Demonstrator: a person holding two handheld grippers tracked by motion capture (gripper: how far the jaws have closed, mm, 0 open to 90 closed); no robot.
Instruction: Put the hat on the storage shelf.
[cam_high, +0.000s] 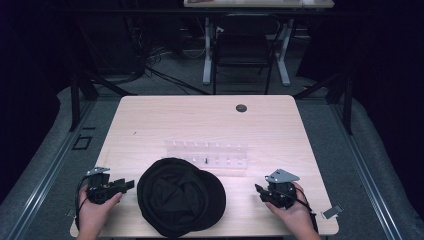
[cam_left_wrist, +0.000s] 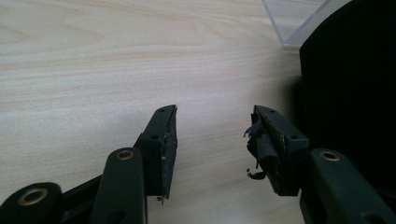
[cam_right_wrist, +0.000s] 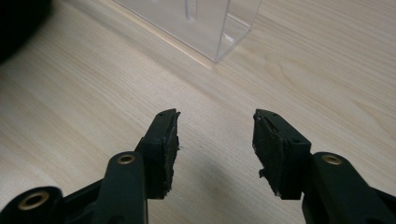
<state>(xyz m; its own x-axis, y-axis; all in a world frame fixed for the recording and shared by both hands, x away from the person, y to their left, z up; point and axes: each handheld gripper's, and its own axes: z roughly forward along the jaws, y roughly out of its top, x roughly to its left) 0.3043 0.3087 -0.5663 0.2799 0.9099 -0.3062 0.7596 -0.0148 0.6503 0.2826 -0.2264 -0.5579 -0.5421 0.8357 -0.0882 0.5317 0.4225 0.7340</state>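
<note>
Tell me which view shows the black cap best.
The high view: the whole cap lies on the table between the two grippers, with its brim toward the right. The left gripper view catches just a dark edge of it; the right gripper view a dark corner.

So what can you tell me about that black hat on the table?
The black cap looks like soft cloth, with a round crown and a brim pointing to the right. It lies flat on the near middle of the wooden table, between the two grippers, neither touching it. Its far edge sits against or just in front of the clear plastic rack. Nothing rests on it.
</note>
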